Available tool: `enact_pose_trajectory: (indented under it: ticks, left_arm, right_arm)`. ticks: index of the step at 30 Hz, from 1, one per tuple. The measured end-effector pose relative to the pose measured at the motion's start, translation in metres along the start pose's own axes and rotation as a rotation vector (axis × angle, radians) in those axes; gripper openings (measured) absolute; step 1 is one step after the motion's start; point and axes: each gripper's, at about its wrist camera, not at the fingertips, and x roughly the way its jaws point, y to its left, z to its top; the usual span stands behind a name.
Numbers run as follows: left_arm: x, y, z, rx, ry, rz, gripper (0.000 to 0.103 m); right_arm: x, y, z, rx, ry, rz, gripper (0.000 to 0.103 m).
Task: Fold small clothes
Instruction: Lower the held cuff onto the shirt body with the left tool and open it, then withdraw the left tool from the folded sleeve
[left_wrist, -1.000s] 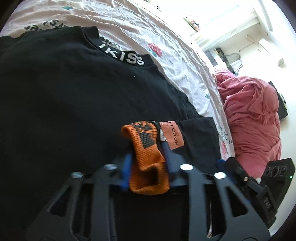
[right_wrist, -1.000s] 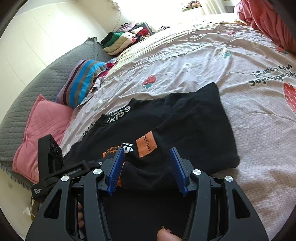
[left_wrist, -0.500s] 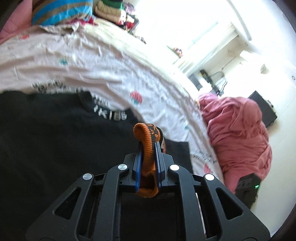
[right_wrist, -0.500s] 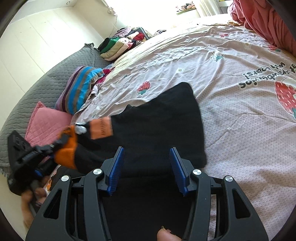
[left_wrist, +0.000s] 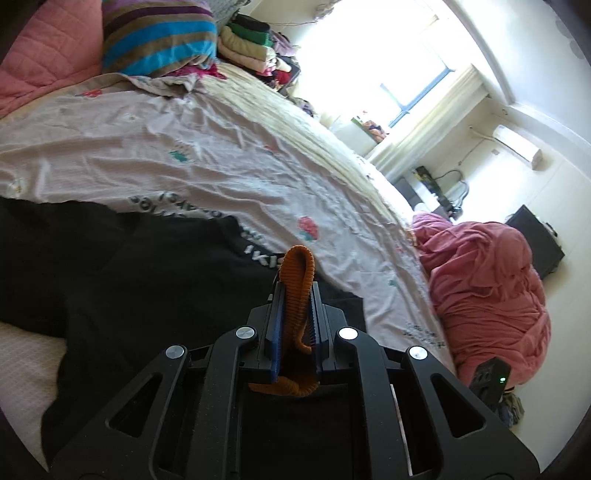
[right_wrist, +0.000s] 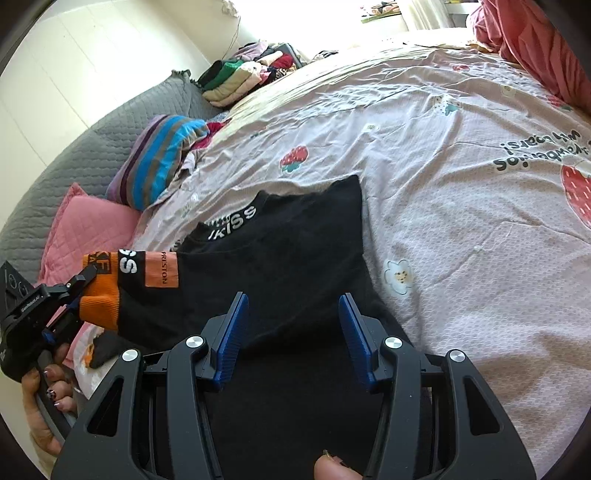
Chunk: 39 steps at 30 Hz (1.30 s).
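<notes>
- The left gripper (left_wrist: 295, 295) is clamped on the orange cuff (left_wrist: 297, 273) of the black sweater (left_wrist: 129, 280); in the right wrist view the sleeve (right_wrist: 155, 273) hangs from it in the air, at the left of the body of the garment.
- The risk here, as I judge it: the cuff is thick ribbed knit and only a narrow part sits between the pads, so a quick pull across may let it slide out, and the sleeve would drop back in a heap.
- Another risk is that the lifted sleeve drags the shoulder and the collar (right_wrist: 236, 221) with it (the fabric looks soft and loose), and this would spoil the flat layout on the bed sheet (right_wrist: 461, 206).
- The sweater body lies flat on the sheet, collar with white letters toward the pillows (right_wrist: 92, 229), the right side already folded in with a straight edge.
- The right gripper (right_wrist: 291, 332) has its jaws apart and nothing between them; the blue pads (right_wrist: 229, 332) hover over the lower part of the black cloth, and I cannot tell if they touch it.
- If this gripper does not press the cloth while the sleeve is carried over, the whole sweater may shift to the side.
</notes>
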Motion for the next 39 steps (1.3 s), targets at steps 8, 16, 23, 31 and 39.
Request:
enact_pose_trajectory:
  ticks: [8,16,23,31,39]
  left_arm:
    - [0.002,0.028,-0.003,-0.033,0.022,0.037,0.007]
    - [-0.009,0.034,-0.002,0.004,0.007,0.078,0.017]
    - [-0.005,0.028,-0.007,0.069,0.011,0.113,0.02]
    - [0.038,0.05,-0.036,0.07,0.192,0.221,0.036]
    - [0.034,0.06,-0.045,0.075,0.192,0.225,0.041]
  right_arm:
    - [0.013,0.019,-0.002,-0.072,0.012,-0.037,0.049]
    - [0.031,0.037,-0.005,-0.154,0.024,-0.095,0.049]
    - [0.048,0.048,-0.006,-0.222,0.051,-0.123,0.049]
    - [0.071,0.044,-0.014,-0.267,0.128,-0.218,0.056]
    - [0.071,0.041,-0.021,-0.274,0.128,-0.212,0.063]
